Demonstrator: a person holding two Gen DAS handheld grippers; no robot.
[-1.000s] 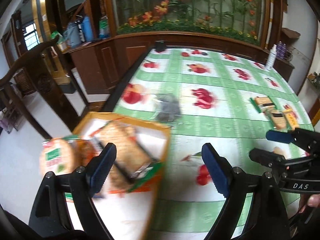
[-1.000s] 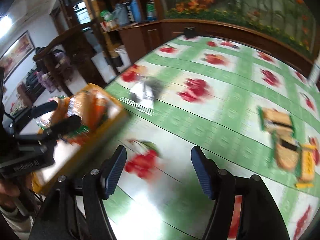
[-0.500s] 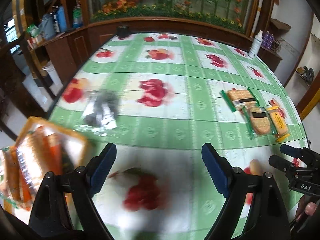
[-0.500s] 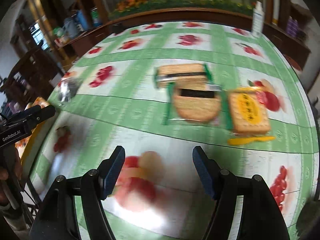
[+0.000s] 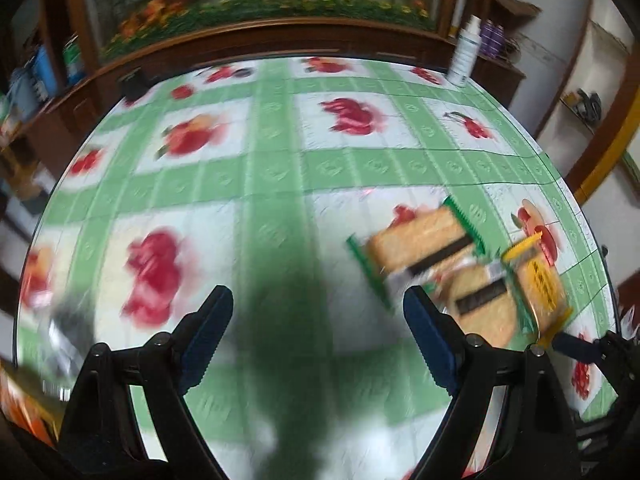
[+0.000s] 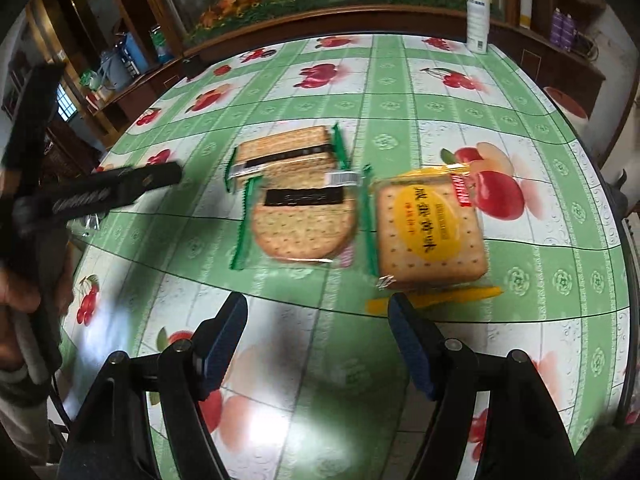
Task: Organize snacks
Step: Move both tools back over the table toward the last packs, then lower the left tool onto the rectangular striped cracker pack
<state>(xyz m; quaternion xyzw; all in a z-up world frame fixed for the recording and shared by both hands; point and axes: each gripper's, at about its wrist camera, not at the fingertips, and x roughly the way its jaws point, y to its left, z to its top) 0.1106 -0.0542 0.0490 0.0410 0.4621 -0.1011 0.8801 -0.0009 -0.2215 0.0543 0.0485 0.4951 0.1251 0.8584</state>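
Observation:
Three snack packs lie together on the fruit-print tablecloth (image 6: pixel 400 92): a rectangular cracker pack in green wrap (image 6: pixel 284 152), a round cracker pack (image 6: pixel 304 224) and a yellow square cracker pack (image 6: pixel 428 232). My right gripper (image 6: pixel 318 332) hovers just short of them, its jaws opening with nothing between them. My left gripper (image 5: pixel 316 320) is open and empty over bare cloth, left of the same packs: green (image 5: pixel 420 240), round (image 5: pixel 484 304), yellow (image 5: pixel 536 280). The left gripper (image 6: pixel 116 192) also shows in the right wrist view, held by a hand (image 6: pixel 16 292).
An orange snack box (image 5: pixel 20 404) peeks in at the lower left edge, with a silver wrapper (image 5: pixel 68 328) near it. A white spray bottle (image 6: pixel 478 20) stands at the table's far edge. Wooden cabinets ring the table; its rim curves close on the right.
Both grippers have swung right, away from the orange box and toward the three packs. The box has slid almost out of the left wrist view. The right jaws stand slightly wider.

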